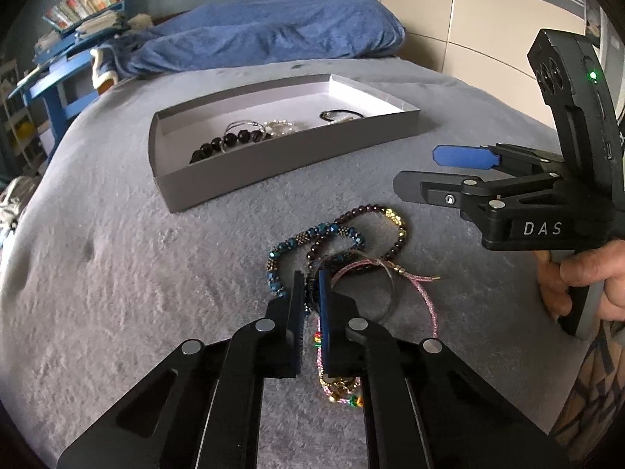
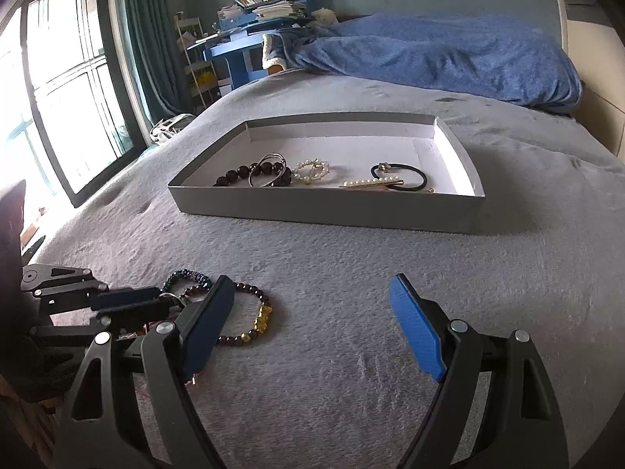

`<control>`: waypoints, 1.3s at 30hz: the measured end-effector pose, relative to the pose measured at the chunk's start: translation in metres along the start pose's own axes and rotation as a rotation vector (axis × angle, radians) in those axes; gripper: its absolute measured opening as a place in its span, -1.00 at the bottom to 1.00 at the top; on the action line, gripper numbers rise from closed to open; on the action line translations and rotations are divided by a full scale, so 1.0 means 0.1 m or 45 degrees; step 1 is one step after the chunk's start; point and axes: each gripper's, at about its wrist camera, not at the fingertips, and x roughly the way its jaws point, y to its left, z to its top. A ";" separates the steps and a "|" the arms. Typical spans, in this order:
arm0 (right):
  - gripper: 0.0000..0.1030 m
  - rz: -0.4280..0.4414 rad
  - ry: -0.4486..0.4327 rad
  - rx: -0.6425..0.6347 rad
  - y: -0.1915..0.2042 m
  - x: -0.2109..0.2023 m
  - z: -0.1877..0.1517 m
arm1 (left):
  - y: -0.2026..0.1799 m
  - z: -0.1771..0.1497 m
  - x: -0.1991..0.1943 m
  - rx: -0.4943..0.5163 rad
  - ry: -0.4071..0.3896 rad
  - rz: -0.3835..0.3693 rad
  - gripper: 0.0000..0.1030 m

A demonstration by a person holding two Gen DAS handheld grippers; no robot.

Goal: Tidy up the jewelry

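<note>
Left gripper [image 1: 310, 297] is pinched shut on the blue bead bracelet [image 1: 291, 248] in the bed's [image 1: 117, 258] jewelry pile, right gripper [image 2: 308, 328] wide open at 3 o'clock. Grey tray [image 1: 250, 168] at 12 holds a black bead bracelet [image 1: 230, 142], hair tie [image 2: 402, 176], pearl ring [image 2: 312, 170].

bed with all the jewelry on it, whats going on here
A person with a gripper in each hand is sorting jewelry into a grey box on the bed. The left gripper is pinched down on the tangle of bracelets lying in front of the box; which piece it holds is unclear. The right gripper hovers open beside it, holding nothing. A black bead bracelet, pearl pieces and a black hair tie are already in the box.
</note>
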 end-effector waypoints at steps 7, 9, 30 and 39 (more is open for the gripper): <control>0.57 0.007 -0.004 -0.023 0.04 0.00 0.00 | 0.27 0.02 -0.17 -0.151 -0.090 -0.005 -0.86; 0.57 0.014 0.000 -0.030 0.06 0.00 0.00 | 0.33 0.03 -0.21 -0.180 -0.108 -0.001 -0.86; -0.86 0.056 0.162 -0.113 0.17 0.26 -0.04 | 0.54 -0.07 -0.17 -0.262 -0.027 0.062 -0.27; -0.86 -0.080 0.101 0.034 -0.09 0.17 -0.01 | 0.50 -0.05 -0.18 -0.238 -0.036 0.057 0.22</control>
